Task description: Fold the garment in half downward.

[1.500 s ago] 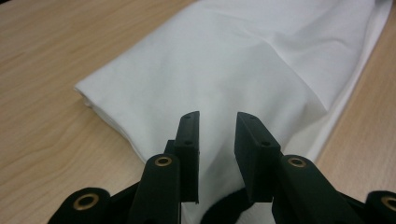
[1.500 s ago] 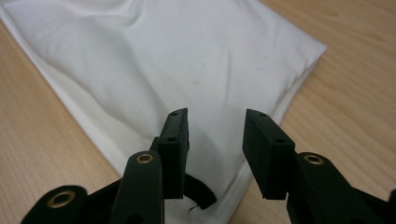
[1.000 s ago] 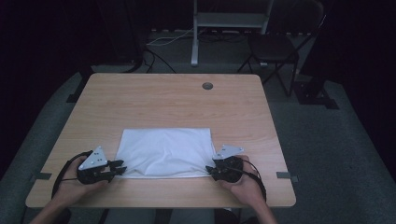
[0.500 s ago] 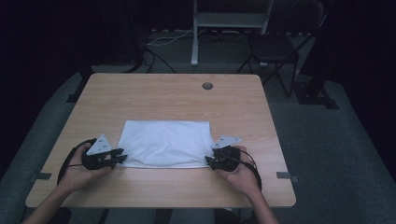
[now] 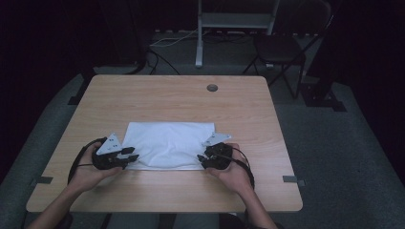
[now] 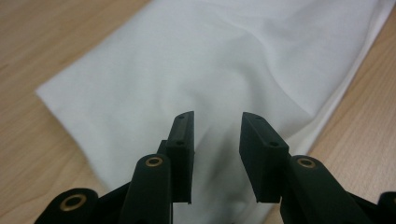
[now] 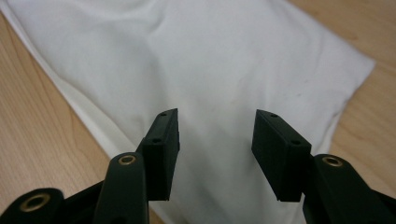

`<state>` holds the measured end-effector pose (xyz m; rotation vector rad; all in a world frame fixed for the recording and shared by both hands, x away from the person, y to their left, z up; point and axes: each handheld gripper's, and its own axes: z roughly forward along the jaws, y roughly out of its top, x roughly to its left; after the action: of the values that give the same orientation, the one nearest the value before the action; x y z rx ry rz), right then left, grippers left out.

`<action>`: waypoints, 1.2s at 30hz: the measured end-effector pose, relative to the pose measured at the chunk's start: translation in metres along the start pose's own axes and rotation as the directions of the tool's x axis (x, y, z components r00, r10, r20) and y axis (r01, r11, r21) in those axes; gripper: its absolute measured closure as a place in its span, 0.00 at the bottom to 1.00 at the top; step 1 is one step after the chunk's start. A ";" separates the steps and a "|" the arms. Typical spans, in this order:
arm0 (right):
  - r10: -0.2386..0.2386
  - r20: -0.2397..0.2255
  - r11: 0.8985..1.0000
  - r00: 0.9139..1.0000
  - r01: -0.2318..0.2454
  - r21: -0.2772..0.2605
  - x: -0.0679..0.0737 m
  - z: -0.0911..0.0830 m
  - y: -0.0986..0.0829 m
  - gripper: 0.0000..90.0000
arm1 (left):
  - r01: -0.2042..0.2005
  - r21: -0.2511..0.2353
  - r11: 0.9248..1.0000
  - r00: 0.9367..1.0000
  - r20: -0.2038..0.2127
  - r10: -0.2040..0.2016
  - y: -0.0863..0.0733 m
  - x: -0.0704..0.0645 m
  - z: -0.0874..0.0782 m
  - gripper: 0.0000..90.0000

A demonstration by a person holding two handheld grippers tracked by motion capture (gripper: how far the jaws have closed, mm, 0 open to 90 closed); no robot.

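Left gripper spread, white cloth beneath jaws. Right gripper spread wider, same cloth just ahead, under jaws.

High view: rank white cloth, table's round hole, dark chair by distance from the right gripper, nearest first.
From the right gripper:
1. White cloth: right beside it, the gripper at the cloth's near right corner.
2. Round hole: farther back on the table, near its far edge.
3. Dark chair: beyond the table, back right on the floor.
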<state>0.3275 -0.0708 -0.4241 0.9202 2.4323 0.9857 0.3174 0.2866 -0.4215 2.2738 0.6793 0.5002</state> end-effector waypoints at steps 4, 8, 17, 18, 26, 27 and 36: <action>-0.001 -0.003 1.000 1.000 0.001 0.022 0.000 0.000 -0.009 0.57 | -0.016 0.028 0.999 1.000 0.012 0.015 -0.006 -0.004 0.003 0.73; 0.004 0.000 1.000 1.000 -0.004 0.012 -0.001 -0.005 -0.017 0.58 | -0.014 0.046 0.999 1.000 0.016 0.013 -0.007 -0.002 0.001 0.73; 0.013 0.030 1.000 0.999 -0.013 0.004 -0.002 -0.008 -0.016 0.55 | -0.018 0.026 0.999 1.000 -0.004 0.018 0.000 -0.004 0.004 0.70; 0.012 0.030 1.000 0.999 -0.011 -0.003 0.000 -0.009 -0.016 0.55 | -0.022 0.025 0.999 1.000 -0.002 0.022 0.001 -0.004 0.004 0.70; 0.053 0.040 0.998 0.998 -0.054 0.022 -0.003 -0.013 -0.024 0.55 | -0.005 0.046 0.999 1.000 0.007 0.005 -0.003 -0.002 0.006 0.70; 0.078 0.026 0.997 0.997 -0.078 0.012 -0.005 -0.013 -0.026 0.55 | -0.002 0.045 0.999 1.000 0.008 0.001 -0.004 -0.001 0.006 0.70; 0.125 0.019 0.992 0.992 -0.125 -0.003 -0.016 -0.009 -0.028 0.54 | 0.039 0.031 0.999 0.999 0.002 -0.040 -0.002 0.011 0.013 0.70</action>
<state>0.3222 -0.1016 -0.4362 1.0876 2.3817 1.0161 0.3318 0.2877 -0.4302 2.2845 0.7336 0.4706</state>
